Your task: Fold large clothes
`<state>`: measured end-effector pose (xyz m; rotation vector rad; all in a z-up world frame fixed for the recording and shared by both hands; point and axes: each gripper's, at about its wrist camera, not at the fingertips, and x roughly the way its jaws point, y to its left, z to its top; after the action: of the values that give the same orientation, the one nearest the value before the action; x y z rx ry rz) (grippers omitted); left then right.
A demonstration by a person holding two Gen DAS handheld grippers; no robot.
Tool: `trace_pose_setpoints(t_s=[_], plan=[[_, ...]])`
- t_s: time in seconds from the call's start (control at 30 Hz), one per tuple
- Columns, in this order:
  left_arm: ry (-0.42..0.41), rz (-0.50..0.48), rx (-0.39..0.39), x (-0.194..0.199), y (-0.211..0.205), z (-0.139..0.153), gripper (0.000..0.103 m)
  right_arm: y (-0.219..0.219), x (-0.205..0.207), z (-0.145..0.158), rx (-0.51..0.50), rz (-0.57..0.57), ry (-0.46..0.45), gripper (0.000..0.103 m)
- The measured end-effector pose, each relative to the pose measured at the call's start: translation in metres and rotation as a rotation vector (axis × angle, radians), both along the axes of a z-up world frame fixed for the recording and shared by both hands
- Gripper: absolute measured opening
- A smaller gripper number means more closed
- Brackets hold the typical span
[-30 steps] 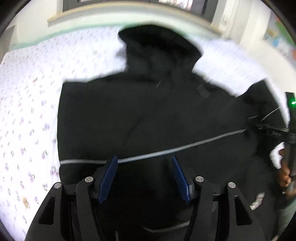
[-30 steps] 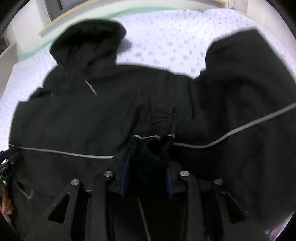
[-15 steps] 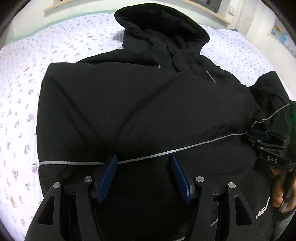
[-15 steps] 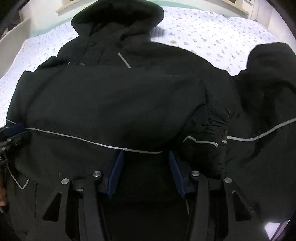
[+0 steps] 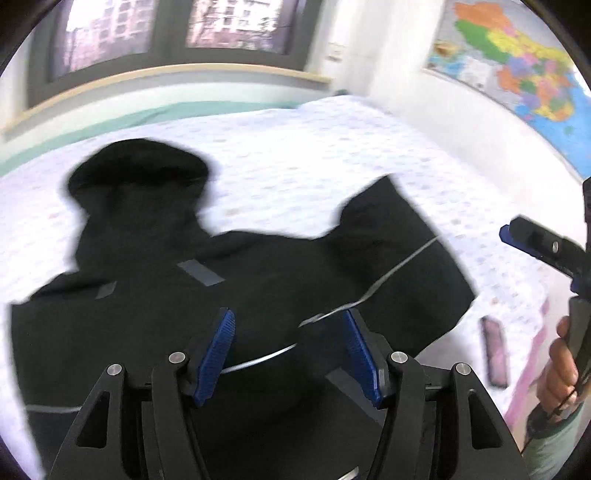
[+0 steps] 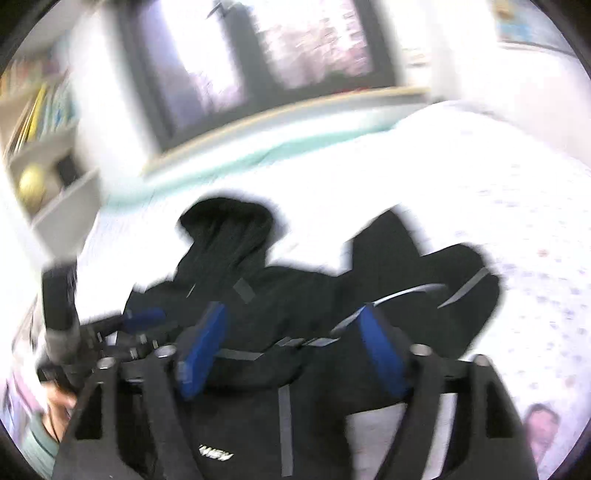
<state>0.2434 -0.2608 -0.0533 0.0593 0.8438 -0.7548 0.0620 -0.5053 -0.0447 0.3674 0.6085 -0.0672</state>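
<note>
A black hooded jacket [image 5: 258,277] with thin grey reflective stripes lies spread on the flowered white bed sheet [image 5: 332,155], hood [image 5: 136,173] toward the window. One sleeve [image 5: 399,240] sticks out to the right. My left gripper [image 5: 289,317] hovers above the jacket's lower part, open, with nothing between its blue pads. The right gripper [image 6: 293,314] also hangs over the jacket [image 6: 295,288]; its jaws are opening and hold nothing. In the left wrist view the right gripper [image 5: 535,247] shows at the far right, held by a hand [image 5: 561,362]. The right wrist view is blurred.
A dark phone-like slab [image 5: 493,354] lies on the sheet near the bed's right edge. A window [image 5: 229,26] and sill stand behind the bed, a coloured map [image 5: 517,66] hangs on the right wall, and a bookshelf [image 6: 44,166] stands at the left.
The right gripper let go of the black sleeve cuff and opened wide. Both grippers drew back and up from the jacket, so the window and walls now show.
</note>
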Motion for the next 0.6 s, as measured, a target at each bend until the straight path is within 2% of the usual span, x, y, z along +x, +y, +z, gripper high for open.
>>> trace_pose_setpoints(t_s=[0.07, 0.1, 0.17, 0.23, 0.27, 0.33, 0.4, 0.47, 0.6], plan=[[0.057, -0.018, -0.034, 0.008, -0.033, -0.019, 0.063, -0.045, 0.000, -0.009, 0.030, -0.077, 0.032, 0.087], [0.074, -0.019, -0.027, 0.012, -0.044, -0.032, 0.062, -0.057, -0.002, -0.008, 0.043, -0.094, 0.041, 0.087], [0.142, -0.024, 0.030, 0.020, -0.072, -0.071, 0.062, -0.090, -0.003, -0.017, 0.071, -0.134, 0.063, 0.087], [0.252, -0.032, 0.141, 0.028, -0.095, -0.126, 0.062, -0.119, 0.007, -0.030, 0.078, -0.173, 0.095, 0.087], [0.243, -0.023, 0.147, 0.026, -0.096, -0.138, 0.062, -0.132, 0.006, -0.034, 0.085, -0.185, 0.108, 0.087], [0.194, -0.030, 0.134, 0.021, -0.098, -0.136, 0.062, -0.162, 0.016, -0.052, 0.109, -0.213, 0.150, 0.087], [0.212, -0.033, 0.108, 0.023, -0.094, -0.134, 0.062, -0.183, 0.028, -0.074, 0.146, -0.224, 0.190, 0.087], [0.205, -0.037, 0.094, 0.022, -0.093, -0.135, 0.062, -0.200, 0.049, -0.108, 0.206, -0.235, 0.246, 0.087], [0.147, -0.038, 0.123, 0.013, -0.096, -0.134, 0.064, -0.224, 0.083, -0.173, 0.295, -0.286, 0.358, 0.087]])
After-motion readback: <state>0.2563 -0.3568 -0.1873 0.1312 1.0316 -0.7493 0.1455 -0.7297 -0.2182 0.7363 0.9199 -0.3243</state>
